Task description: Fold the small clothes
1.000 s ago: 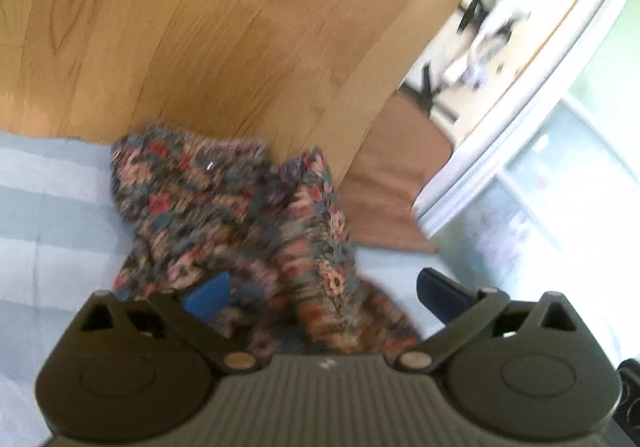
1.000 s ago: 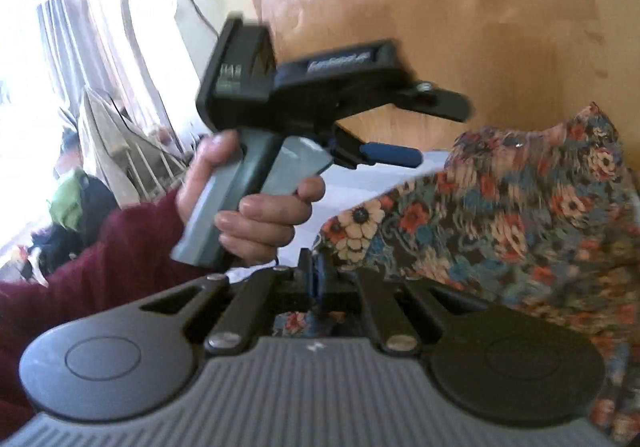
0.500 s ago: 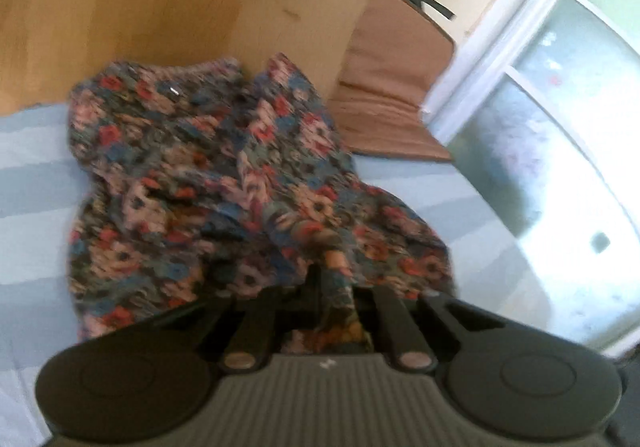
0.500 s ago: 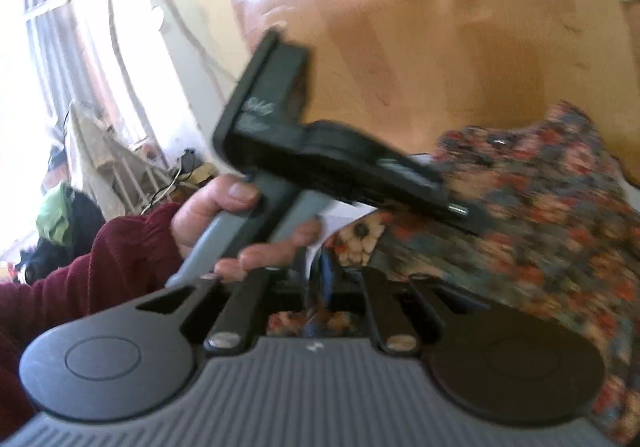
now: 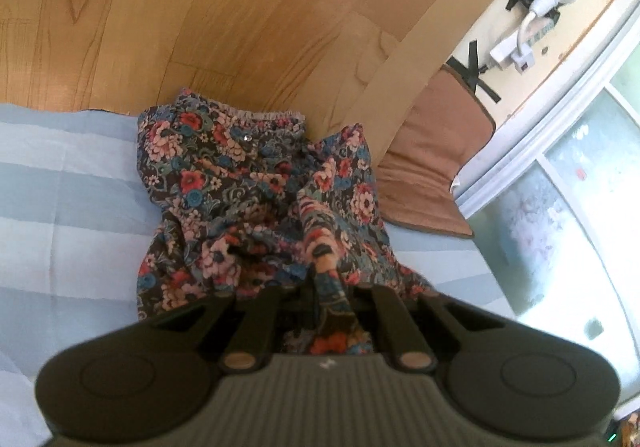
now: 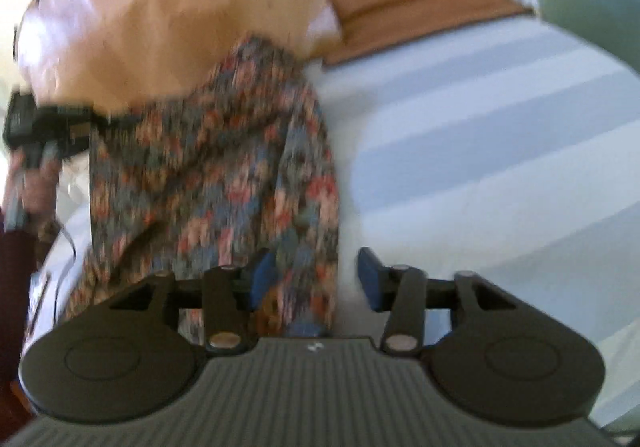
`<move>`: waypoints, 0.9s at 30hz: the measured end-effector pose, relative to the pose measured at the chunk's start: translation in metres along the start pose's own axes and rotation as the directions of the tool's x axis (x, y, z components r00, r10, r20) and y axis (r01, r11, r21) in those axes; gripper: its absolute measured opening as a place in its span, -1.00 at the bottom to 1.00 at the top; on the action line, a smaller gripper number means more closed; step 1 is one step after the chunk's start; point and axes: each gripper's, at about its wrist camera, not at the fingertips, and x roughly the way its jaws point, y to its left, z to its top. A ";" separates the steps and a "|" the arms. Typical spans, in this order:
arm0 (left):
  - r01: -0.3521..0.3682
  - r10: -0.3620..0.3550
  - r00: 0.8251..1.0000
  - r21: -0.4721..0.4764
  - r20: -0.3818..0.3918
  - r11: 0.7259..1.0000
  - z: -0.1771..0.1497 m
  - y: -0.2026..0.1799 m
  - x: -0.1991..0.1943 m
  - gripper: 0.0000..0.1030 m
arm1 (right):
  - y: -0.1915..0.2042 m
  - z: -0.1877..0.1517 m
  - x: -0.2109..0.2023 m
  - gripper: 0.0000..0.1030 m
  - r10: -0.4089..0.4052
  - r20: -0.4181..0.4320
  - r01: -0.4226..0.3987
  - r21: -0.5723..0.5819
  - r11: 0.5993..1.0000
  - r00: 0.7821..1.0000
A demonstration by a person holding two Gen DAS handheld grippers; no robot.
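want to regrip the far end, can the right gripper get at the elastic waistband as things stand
Probably yes. The right gripper is open and holds nothing, while the waistband lies exposed on the striped sheet. The left gripper pinches the floral garment elsewhere.

No legible text, label, brand or number anywhere

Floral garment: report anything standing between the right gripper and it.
Nothing visible does. The right gripper is open with the floral garment already hanging between its blue pads. The left gripper is shut on another part of the cloth, above the striped sheet.
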 end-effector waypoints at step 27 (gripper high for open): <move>0.078 -0.083 0.994 0.071 0.070 0.994 0.011 -0.060 -0.045 -0.91 | 0.032 0.018 -0.007 0.24 0.485 -0.197 -0.490 0.026 0.872 0.852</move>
